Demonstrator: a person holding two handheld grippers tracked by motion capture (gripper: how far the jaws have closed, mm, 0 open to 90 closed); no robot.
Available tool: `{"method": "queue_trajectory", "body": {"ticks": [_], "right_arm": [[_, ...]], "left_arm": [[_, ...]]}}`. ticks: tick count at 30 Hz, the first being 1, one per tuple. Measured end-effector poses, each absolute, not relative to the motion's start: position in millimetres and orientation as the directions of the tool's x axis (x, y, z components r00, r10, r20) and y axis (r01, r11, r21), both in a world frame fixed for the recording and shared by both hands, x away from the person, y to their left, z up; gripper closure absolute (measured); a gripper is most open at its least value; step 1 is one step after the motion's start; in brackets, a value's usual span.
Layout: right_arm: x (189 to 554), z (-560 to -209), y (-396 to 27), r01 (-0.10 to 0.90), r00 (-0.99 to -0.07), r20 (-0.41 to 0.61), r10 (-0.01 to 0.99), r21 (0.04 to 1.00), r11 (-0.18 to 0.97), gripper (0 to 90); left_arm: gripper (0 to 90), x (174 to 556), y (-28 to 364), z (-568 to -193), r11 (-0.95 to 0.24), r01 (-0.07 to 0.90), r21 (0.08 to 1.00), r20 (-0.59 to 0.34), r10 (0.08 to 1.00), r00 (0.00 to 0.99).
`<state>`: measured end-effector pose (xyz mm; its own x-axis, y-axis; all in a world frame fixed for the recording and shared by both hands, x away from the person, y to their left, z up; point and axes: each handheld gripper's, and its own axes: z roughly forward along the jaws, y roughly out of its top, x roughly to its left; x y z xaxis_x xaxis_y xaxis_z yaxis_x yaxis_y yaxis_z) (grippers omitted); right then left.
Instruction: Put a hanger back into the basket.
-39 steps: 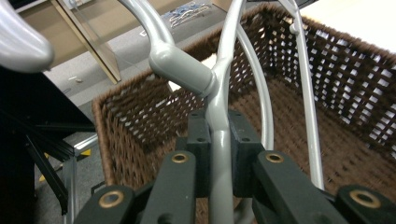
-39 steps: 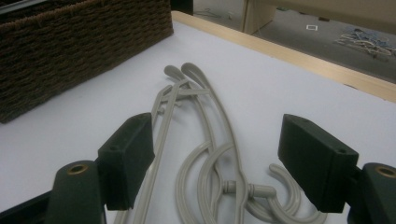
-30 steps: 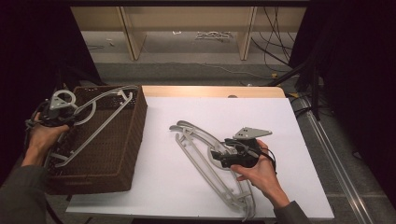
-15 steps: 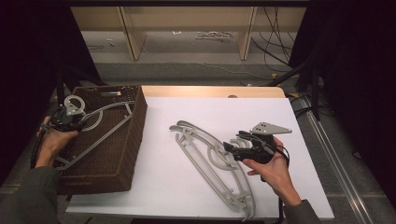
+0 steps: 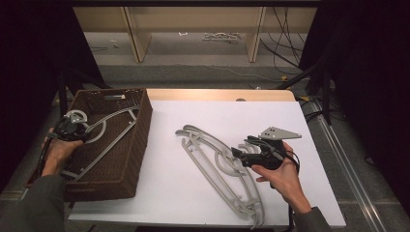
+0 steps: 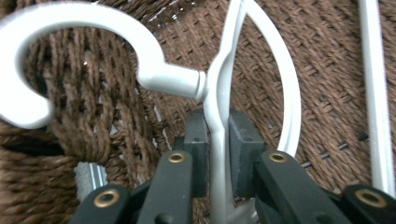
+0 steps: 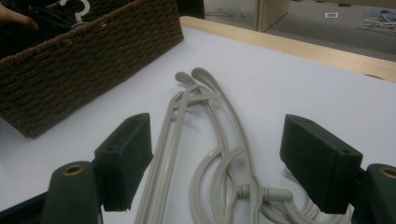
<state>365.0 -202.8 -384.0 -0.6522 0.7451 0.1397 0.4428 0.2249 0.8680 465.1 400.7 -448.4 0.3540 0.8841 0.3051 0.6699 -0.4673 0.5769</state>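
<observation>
A white plastic hanger [image 5: 109, 118] lies slanted inside the brown wicker basket [image 5: 140, 140] at the table's left. My left gripper [image 5: 72, 129] is shut on its neck just below the hook [image 6: 93, 18]; the pads [image 6: 196, 149] sit on both sides of the neck [image 6: 217, 116], and the jaws have just been easing apart a little with the hanger still between them. Two grey hangers [image 5: 217, 166] lie stacked on the white tabletop. My right gripper [image 5: 237, 153] hovers open just right of their hooks, with its wide jaws [image 7: 229, 168] framing the grey hangers [image 7: 205, 135].
The basket's woven wall [image 7: 93, 51] stands left of the grey hangers. A white sheet [image 5: 232, 116] covers the table, with a wooden edge [image 5: 217, 94] at the back. Cables and wooden shelf legs stand on the floor beyond.
The left hand has come down and lowered the white hanger deeper into the basket. The right hand has stayed almost still over the grey hangers.
</observation>
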Motion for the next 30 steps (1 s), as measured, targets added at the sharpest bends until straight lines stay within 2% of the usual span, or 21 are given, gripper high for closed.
{"method": "queue_trajectory", "body": {"ticks": [2, 3, 4, 6, 8, 9, 10, 12, 23, 30], "right_arm": [[364.9, -383.5, -204.4, 0.444, -0.647, 0.128, 0.751, 0.864, 0.236, 26.2], [364.8, -383.5, -205.1, 0.447, -0.645, 0.128, 0.753, 0.863, 0.236, 26.2], [364.6, -383.1, -206.1, 0.445, -0.641, 0.127, 0.757, 0.865, 0.232, 26.2], [364.9, -383.1, -206.6, 0.438, -0.642, 0.121, 0.757, 0.868, 0.233, 26.2], [365.6, -383.9, -206.5, 0.431, -0.642, 0.120, 0.758, 0.873, 0.227, 26.2], [365.2, -383.6, -207.1, 0.429, -0.644, 0.109, 0.757, 0.871, 0.240, 26.2], [365.2, -383.6, -207.1, 0.429, -0.644, 0.109, 0.757, 0.871, 0.240, 26.2], [365.1, -383.6, -207.0, 0.428, -0.645, 0.106, 0.757, 0.871, 0.243, 26.2], [364.5, -385.1, -210.1, 0.433, -0.633, 0.110, 0.766, 0.871, 0.233, 26.2], [363.5, -388.2, -213.8, 0.434, -0.627, 0.116, 0.770, 0.873, 0.221, 26.1]], "left_arm": [[77.1, 463.6, 399.5, -444.8, -0.469, 0.678, 0.566, 0.308, 0.883, 0.353], [73.4, 463.0, 399.4, -443.4, -0.459, 0.681, 0.570, 0.301, 0.888, 0.347], [61.9, 460.7, 399.1, -436.4, -0.425, 0.690, 0.586, 0.291, 0.905, 0.310], [60.7, 458.4, 398.2, -431.1, -0.413, 0.676, 0.611, 0.287, 0.911, 0.297], [52.9, 454.3, 396.6, -421.7, -0.374, 0.672, 0.639, 0.259, 0.928, 0.269], [44.9, 452.8, 397.1, -416.8, -0.356, 0.671, 0.650, 0.245, 0.935, 0.258], [44.9, 451.8, 397.4, -413.6, -0.342, 0.666, 0.663, 0.236, 0.940, 0.248], [38.5, 447.0, 397.0, -400.0, -0.290, 0.649, 0.703, 0.199, 0.957, 0.211], [26.7, 427.6, 373.9, -358.7, -0.209, 0.547, 0.810, 0.091, 0.968, 0.235], [24.1, 397.1, 339.7, -332.2, -0.188, 0.443, 0.877, 0.045, 0.949, 0.313]]}}
